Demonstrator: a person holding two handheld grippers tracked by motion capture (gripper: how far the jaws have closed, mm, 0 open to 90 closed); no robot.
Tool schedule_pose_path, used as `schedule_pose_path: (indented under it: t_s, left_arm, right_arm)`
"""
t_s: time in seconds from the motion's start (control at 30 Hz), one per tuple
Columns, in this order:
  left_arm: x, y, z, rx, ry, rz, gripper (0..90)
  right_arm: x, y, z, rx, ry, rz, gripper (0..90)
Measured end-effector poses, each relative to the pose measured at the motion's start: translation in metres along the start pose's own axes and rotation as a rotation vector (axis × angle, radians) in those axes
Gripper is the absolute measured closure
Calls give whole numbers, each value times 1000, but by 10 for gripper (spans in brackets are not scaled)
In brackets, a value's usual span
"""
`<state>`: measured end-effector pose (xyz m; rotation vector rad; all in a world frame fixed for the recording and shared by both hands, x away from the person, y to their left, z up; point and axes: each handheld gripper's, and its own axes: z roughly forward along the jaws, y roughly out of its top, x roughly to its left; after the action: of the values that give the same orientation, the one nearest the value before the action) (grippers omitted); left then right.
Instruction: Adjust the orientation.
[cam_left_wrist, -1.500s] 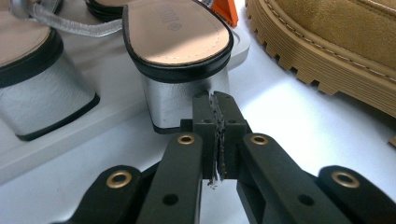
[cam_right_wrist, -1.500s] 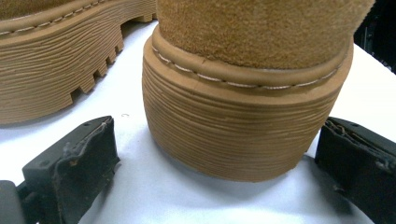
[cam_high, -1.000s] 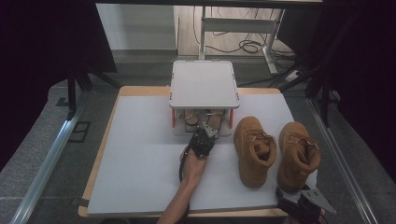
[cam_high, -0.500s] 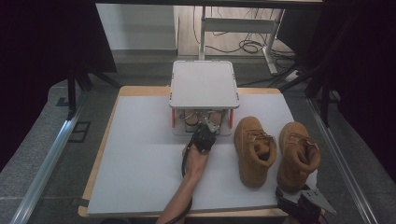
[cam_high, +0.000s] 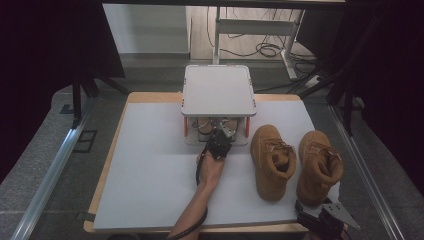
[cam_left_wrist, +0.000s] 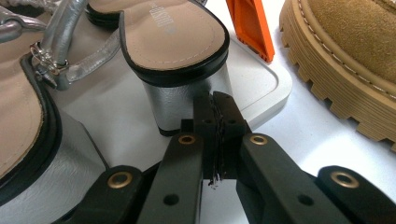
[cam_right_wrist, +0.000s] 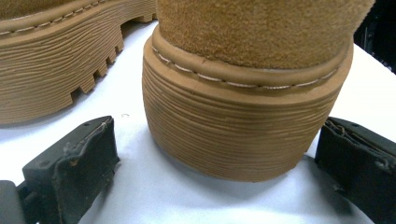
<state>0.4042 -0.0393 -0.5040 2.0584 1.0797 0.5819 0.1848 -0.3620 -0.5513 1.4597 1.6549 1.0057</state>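
Left gripper view has your left gripper (cam_left_wrist: 215, 100) pressed together, empty, now nosed up to the silver sandal heel (cam_left_wrist: 187, 100). Your right gripper (cam_right_wrist: 215, 154) stands apart around the tan boot's heel (cam_right_wrist: 243, 126); neither shoe is gripped yet.

Silver block-heeled sandal (cam_left_wrist: 173, 51) stands upright on the white rack's lower shelf (cam_left_wrist: 261, 77), left of the tan boot (cam_left_wrist: 345, 60).

Tan suede boots (cam_high: 272, 160) with ridged soles, silver-heeled sandals (cam_left_wrist: 187, 100), an orange-legged white rack (cam_high: 218, 90).
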Motion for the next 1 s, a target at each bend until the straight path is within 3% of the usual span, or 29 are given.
schedule_pose_path:
  t_s: [0.17, 0.5, 0.7, 0.87, 1.0]
  left_arm:
    - [1, 1, 0, 5, -10, 2, 881]
    - [-2, -3, -5, -9, -52, -30, 740]
    - [-1, -3, -16, -19, -69, -28, 580]
    - [1, -5, -28, -30, -122, -20, 425]
    - [3, -6, -33, -36, -158, -21, 359]
  right_arm:
    - [0, 0, 0, 0, 0, 1, 0]
    - [0, 0, 0, 0, 0, 0, 0]
    - [0, 0, 0, -2, 1, 1, 0]
    - [0, 0, 0, -2, 1, 1, 0]
    - [0, 0, 0, 0, 0, 0, 0]
